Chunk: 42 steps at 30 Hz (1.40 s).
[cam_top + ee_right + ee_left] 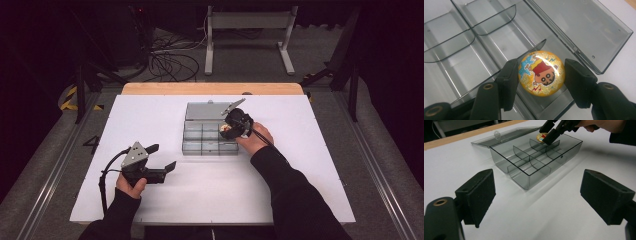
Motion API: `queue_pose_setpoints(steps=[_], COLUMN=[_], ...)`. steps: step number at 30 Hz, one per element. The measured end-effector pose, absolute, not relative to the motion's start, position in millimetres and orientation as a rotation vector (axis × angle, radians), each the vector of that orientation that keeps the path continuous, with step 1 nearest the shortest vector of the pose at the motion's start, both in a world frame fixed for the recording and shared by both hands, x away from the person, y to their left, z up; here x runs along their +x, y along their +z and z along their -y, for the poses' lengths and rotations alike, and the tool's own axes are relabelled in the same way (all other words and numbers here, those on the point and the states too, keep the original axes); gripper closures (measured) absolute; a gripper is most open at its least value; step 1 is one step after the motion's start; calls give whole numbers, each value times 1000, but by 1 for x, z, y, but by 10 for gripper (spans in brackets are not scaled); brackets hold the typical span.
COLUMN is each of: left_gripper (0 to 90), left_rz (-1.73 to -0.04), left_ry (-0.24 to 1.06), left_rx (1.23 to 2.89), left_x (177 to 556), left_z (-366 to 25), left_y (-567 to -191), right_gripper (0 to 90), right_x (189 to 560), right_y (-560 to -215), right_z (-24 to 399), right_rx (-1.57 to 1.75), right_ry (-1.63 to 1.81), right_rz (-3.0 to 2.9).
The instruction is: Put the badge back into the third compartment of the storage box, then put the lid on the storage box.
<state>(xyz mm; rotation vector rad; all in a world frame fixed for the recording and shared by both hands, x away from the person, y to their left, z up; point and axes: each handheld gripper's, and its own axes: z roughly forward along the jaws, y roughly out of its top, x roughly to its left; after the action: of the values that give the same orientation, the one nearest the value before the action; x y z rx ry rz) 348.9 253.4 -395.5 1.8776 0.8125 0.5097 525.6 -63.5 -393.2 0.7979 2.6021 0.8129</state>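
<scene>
Right jaws: closed from both sides on a round yellow glitter badge point(541, 76) with a cartoon figure printed on it; both pads look pressed to its rim, so the right gripper point(541, 82) has it firmly.

Badge position: held over the far right-hand corner compartment of the clear divided box point(486, 50), next to the hinge. I can't tell whether it touches the compartment floor or hangs just above it.

Right hand: from the high view the right gripper point(234, 123) tips down into the box from its right side, with the sleeve stretching back across the white table point(300, 150).

Left jaws: standing wide apart with nothing between them, just bare table; the left gripper point(536, 195) points toward the box from well off.

Left hand: the left gripper point(160, 157) sits near the table's front left, well apart from the box point(210, 137), taking no part in the work.

Box: smoky clear plastic, its lid point(506, 135) laid open flat behind it, and curved dividers splitting it into compartments. Every compartment I can see is empty.

Progress, as I judge it: the badge is picked up and brought to a compartment, so the carrying is about done.

Left to do: let go of the badge so it lies in that compartment, draw the gripper out, and perhaps shut the lid.
</scene>
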Motion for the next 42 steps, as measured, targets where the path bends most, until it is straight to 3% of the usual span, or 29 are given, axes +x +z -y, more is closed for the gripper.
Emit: queue_pose_setpoints(steps=[9,12,21,26,33,42], left_gripper=[135,135,124,122,112,169], left_rz=[-816,-815,-833,-778,-822,-811], left_ry=[502,505,474,391,419,443], left_rx=[1878,1878,1868,1843,1834,1861], left_x=[349,349,353,356,364,375], left_z=[-253,-254,-254,-251,-245,-240], left_y=[-395,-395,-395,-388,-376,-367], right_gripper=[458,390,317,191,26,0], right_x=[526,527,523,516,506,503], right_y=[-393,-393,-382,-367,-350,-342], right_z=[64,65,69,77,87,110], right_rx=[802,808,809,803,837,934], right_ry=[818,847,929,1025,1110,1224], right_rz=[-2606,-2612,-2610,-2574,-2552,-2469])
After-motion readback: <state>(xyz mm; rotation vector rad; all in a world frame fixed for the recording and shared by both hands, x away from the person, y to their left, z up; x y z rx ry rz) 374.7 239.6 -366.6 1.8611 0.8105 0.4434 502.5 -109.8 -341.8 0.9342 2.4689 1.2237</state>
